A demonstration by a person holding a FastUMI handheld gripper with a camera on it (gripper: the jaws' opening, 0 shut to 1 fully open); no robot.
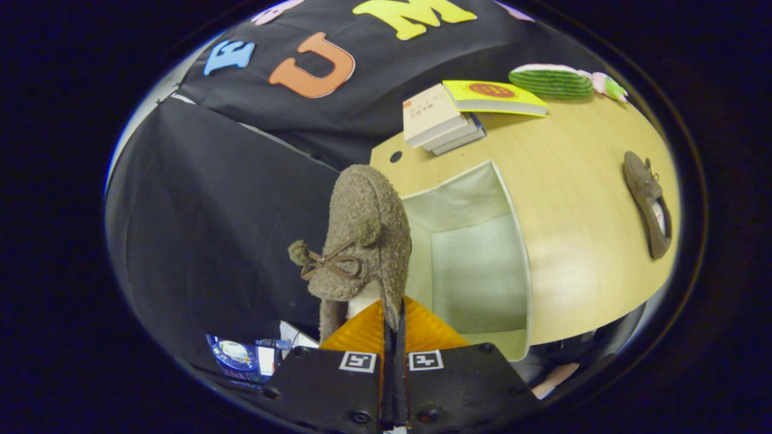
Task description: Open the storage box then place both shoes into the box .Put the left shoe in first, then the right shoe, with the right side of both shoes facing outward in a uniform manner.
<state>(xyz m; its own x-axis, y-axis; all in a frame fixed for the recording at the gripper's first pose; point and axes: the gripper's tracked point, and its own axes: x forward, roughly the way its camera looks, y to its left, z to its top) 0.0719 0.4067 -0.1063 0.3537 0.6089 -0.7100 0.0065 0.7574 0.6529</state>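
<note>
Gripper (393, 328) fingers clamped together on the rim of a fuzzy brown slipper (362, 241), lifted just ahead of them beside the open storage box (482, 253); second slipper (648, 205) lies on the wooden table (579, 199) beyond

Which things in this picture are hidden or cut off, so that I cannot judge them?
- Gripper view: the near wall of the open storage box is hidden behind the held shoe and the claw.
- The held shoe's heel is covered by the closed fingers.
- The far shoe is too small to tell left from right.
</note>
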